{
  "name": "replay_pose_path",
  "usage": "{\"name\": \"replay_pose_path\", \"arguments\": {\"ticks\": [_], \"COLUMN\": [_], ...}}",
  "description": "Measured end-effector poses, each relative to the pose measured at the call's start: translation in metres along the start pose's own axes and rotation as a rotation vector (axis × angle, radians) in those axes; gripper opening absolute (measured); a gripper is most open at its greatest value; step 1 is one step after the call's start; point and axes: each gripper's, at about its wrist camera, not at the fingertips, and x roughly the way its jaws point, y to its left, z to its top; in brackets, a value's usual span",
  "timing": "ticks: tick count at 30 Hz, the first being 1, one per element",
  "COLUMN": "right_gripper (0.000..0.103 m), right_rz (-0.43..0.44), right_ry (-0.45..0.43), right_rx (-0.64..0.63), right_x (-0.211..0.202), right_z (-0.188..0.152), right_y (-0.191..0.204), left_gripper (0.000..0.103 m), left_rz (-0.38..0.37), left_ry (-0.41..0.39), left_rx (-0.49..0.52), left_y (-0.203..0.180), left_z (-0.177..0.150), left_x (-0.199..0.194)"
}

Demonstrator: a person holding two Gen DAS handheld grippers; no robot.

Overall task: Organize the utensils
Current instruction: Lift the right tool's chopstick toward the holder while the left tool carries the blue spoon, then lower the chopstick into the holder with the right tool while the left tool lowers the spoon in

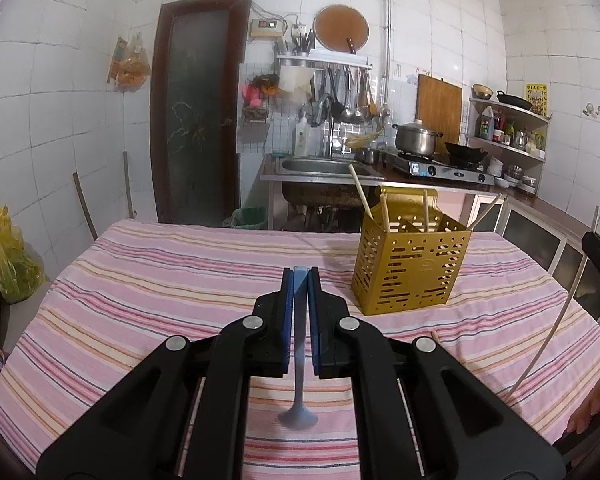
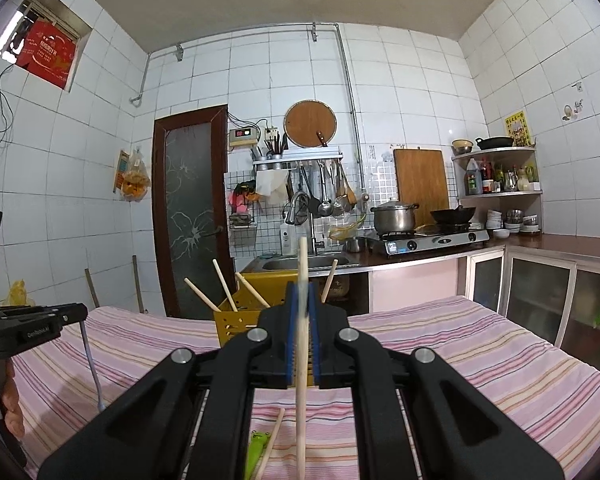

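Left gripper (image 1: 300, 280) clamped on a pale blue spoon (image 1: 299, 360), handle up between the blue pads, bowl hanging blurred over the striped cloth of the desk (image 1: 140, 300). Right gripper (image 2: 301, 300) closed on a smooth, pale, round-sectioned chopstick (image 2: 301, 360), held nearly upright just in front of the gold holder (image 2: 236, 322). Gold holder: perforated, boxy, glossy, with a taller back plate; several chopsticks already leaning inside it at scattered angles. Near the holder on the cloth, one more loose chopstick (image 2: 271, 444) and a green utensil (image 2: 256, 450) of unclear kind.

Likely risks: a slim stick pivoting between flat pads and missing the holder's mouth; striking the leaning sticks on entry; nudging the light holder on soft cloth and tipping it; both grippers crowding the same opening; spoon swinging and catching the rim
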Motion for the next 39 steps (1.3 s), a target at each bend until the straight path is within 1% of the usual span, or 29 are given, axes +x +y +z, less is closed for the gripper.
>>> {"name": "replay_pose_path", "arguments": {"ticks": [9,18,26,33,39], "right_gripper": [0.006,0.006,0.006,0.006,0.006], "right_rz": [-0.003,0.005,0.008,0.025,0.037], "right_ry": [0.009,0.02,0.066,0.095,0.058], "right_rx": [0.004,0.006,0.017,0.013,-0.01], "right_x": [0.001,0.002,0.013,0.025,0.037], "right_z": [0.001,0.002,0.003,0.022,0.051], "right_y": [0.001,-0.001,-0.003,-0.008,-0.007], "left_gripper": [0.006,0.006,0.006,0.006,0.006], "left_rz": [-0.005,-0.001,-0.001,-0.02,-0.056], "left_ry": [-0.026,-0.029,-0.032,-0.036,-0.067], "left_rx": [-0.004,-0.005,0.004,0.022,0.022], "left_y": [0.0,-0.002,-0.006,-0.015,-0.029], "left_z": [0.001,0.004,0.011,0.027,0.053], "left_x": [-0.007,-0.008,-0.009,-0.005,-0.002]}}
